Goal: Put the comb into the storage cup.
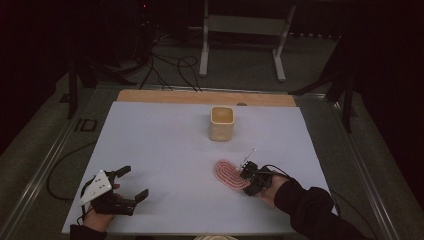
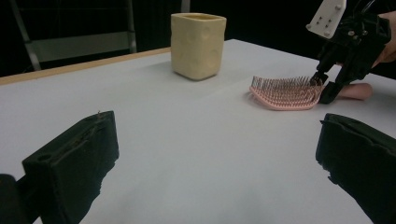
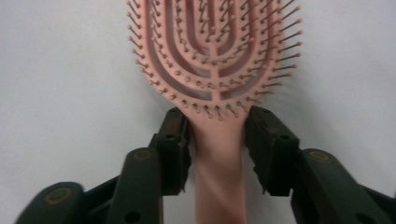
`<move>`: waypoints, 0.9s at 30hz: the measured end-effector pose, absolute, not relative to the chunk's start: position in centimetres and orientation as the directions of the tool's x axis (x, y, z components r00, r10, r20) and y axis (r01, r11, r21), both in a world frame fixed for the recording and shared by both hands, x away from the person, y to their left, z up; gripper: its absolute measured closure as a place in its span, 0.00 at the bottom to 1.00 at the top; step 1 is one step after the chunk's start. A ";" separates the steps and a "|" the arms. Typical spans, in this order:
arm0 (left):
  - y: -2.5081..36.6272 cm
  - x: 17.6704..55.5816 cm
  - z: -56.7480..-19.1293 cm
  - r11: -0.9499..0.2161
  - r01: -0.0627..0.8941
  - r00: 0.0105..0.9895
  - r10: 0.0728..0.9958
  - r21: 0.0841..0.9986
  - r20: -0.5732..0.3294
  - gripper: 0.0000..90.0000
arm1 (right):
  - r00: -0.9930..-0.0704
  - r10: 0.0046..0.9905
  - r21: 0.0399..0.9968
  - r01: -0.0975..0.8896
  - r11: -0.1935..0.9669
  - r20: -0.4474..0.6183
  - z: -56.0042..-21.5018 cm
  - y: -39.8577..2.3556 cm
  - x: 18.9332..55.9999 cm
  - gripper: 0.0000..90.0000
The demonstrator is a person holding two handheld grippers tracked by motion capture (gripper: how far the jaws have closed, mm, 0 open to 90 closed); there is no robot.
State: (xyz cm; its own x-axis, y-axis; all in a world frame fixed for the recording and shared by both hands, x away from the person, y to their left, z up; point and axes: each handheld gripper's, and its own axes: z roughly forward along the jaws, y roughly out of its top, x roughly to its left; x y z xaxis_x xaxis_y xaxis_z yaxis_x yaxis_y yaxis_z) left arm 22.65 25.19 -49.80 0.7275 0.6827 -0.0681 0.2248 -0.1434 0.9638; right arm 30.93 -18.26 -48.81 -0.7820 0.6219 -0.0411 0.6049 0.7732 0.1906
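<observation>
Pink hairbrush [image 3: 212, 56] is lying bristles-up on the white counter [image 1: 165, 150], at the person's near right. Its long axis is running from the oval head, which points toward the far left, back along the handle toward the person's right hand [image 1: 272, 192].

Right gripper [image 3: 217, 140] is straddling the brush neck, just below the bristle field. In the right gripper view the handle is sitting between the two black fingers [image 3: 175, 144], in line with the gripper's own axis. The left finger is meeting the handle; the right one is looking touching or just beside it, contact not certain from this angle. Fingers narrow, set round the handle, no firm grip to be made out. Judgement: a little more closing should seat the grip before any lift.

Left gripper [image 1: 131, 182] is resting at the near left, well apart from the brush; its fingers [image 2: 70, 168] are standing wide with nothing between them. The right hand is clearly the nearer one.

Cream cup [image 1: 221, 123] is standing upright toward the far middle of the counter, well apart from the brush. Its mouth is open; no contents are visible from the high view.
</observation>
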 end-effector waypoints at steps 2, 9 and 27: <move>25.1 22.7 -49.8 -0.144 0.225 0.728 0.682 0.964 -0.067 0.00 | -0.790 0.613 0.189 0.597 0.780 -0.035 -48.8 -18.3 31.0 0.70; 25.2 22.7 -49.8 -0.144 0.227 0.728 0.682 0.963 -0.070 0.00 | -0.798 0.603 0.190 0.591 0.784 -0.003 -48.9 -18.6 31.2 0.73; 25.1 22.8 -49.9 -0.146 0.234 0.728 0.681 0.961 -0.074 0.00 | -0.806 0.590 0.201 0.571 0.796 -0.042 -48.9 -18.3 30.8 0.78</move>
State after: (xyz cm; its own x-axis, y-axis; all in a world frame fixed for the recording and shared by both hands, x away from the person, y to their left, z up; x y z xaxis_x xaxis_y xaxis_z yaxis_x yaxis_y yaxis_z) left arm 22.76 25.08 -49.90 0.7284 0.6811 -0.0738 0.2340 -0.1461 0.9612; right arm 30.82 -18.26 -48.87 -0.8065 0.5898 -0.0419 0.5714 0.7956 0.2014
